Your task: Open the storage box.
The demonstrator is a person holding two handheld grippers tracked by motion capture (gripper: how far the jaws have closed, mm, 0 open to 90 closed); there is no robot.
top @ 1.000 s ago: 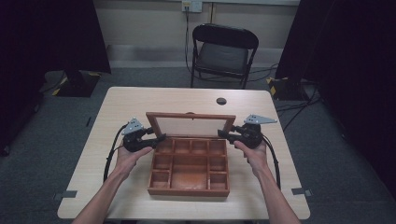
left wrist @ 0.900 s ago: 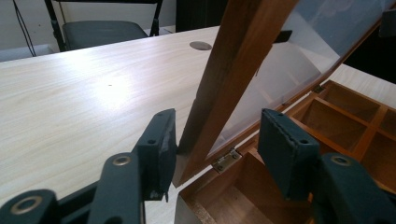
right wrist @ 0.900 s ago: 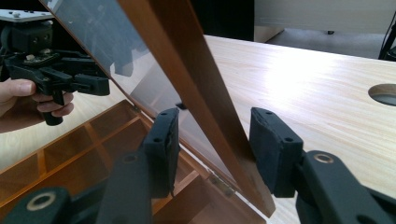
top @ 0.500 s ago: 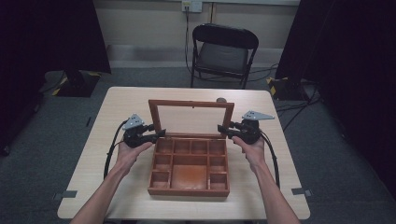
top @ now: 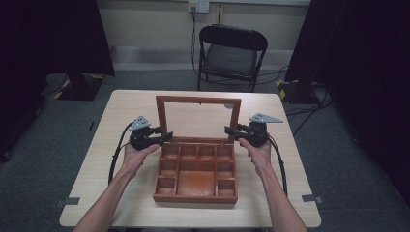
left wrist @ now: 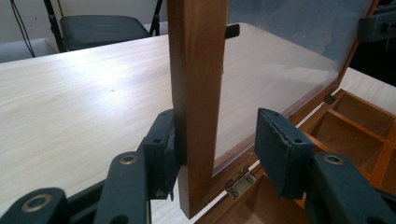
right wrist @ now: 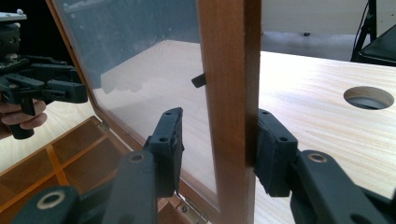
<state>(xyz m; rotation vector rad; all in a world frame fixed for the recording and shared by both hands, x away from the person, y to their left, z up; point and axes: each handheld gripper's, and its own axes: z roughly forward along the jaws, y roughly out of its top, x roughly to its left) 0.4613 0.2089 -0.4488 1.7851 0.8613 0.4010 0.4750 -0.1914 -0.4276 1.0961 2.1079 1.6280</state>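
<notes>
On the left side of the table (top: 96,193), the left gripper (top: 163,138) is held by the left hand (top: 138,153). Its jaws are spread apart around the left post of the lid (top: 198,100). In the left gripper view, one jaw is pressed against the outer side of the wooden post (left wrist: 196,93), and the other jaw is kept off the clear pane, with a gap between them.

In the middle, the wooden box (top: 196,198) is set on the table, near the person's edge. It is split into many small compartments around a big one. The lid is stood nearly upright at the far side of the box, joined by brass hinges (left wrist: 239,182).

On the right, the right gripper (top: 231,130) is held by the right hand (top: 256,153). Its jaws are also parted around the right post (right wrist: 233,93), with one jaw touching the outer side and the other kept apart from the pane. A round hole (right wrist: 368,97) is seen in the table.
</notes>
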